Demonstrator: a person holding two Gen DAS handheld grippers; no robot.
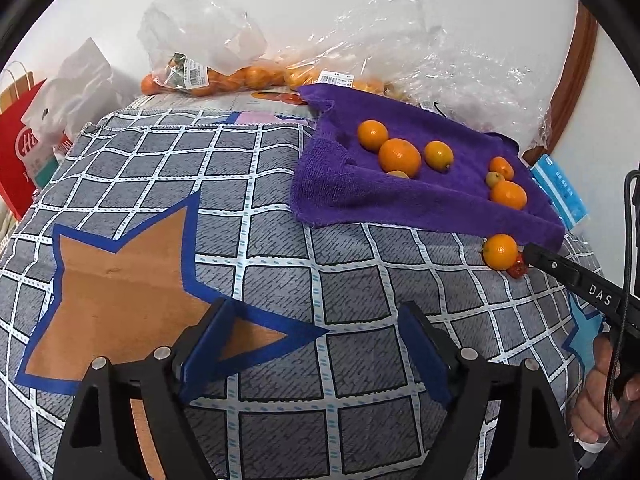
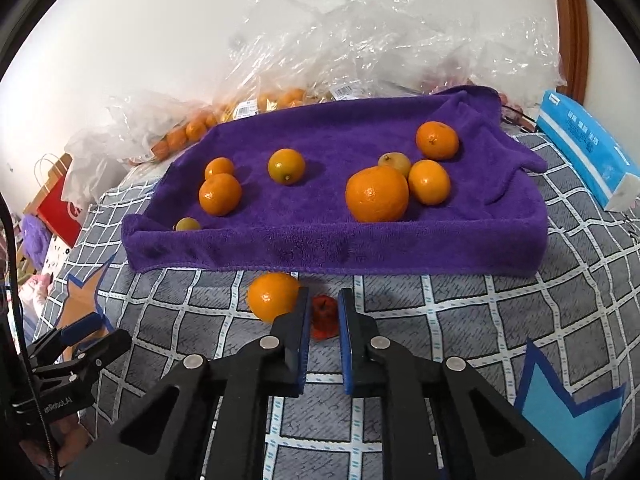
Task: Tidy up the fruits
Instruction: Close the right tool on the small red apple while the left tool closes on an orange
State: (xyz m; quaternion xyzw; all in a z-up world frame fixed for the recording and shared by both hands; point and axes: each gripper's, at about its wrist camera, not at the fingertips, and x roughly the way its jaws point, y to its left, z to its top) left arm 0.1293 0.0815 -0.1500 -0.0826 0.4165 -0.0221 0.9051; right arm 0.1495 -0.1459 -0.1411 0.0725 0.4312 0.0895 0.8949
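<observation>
A purple towel (image 2: 360, 248) lies on the checked bedcover and bears several oranges, the biggest (image 2: 377, 194) near its front, plus small yellowish fruits. In front of the towel a loose orange (image 2: 272, 296) rests on the cover. Right beside it is a small red fruit (image 2: 324, 316), and my right gripper (image 2: 323, 300) is shut on it, pads against both its sides. The left wrist view shows that same orange (image 1: 500, 252) and red fruit (image 1: 518, 269) at the right gripper's tip. My left gripper (image 1: 316, 316) stands open over the cover, nothing between its fingers.
Clear plastic bags of oranges (image 1: 224, 76) and crumpled wrap (image 2: 360, 40) line the wall behind the towel. A blue tissue pack (image 2: 584, 152) lies at the right. A red paper bag (image 1: 20, 152) stands at the left edge. A hand (image 1: 600, 408) holds the right gripper.
</observation>
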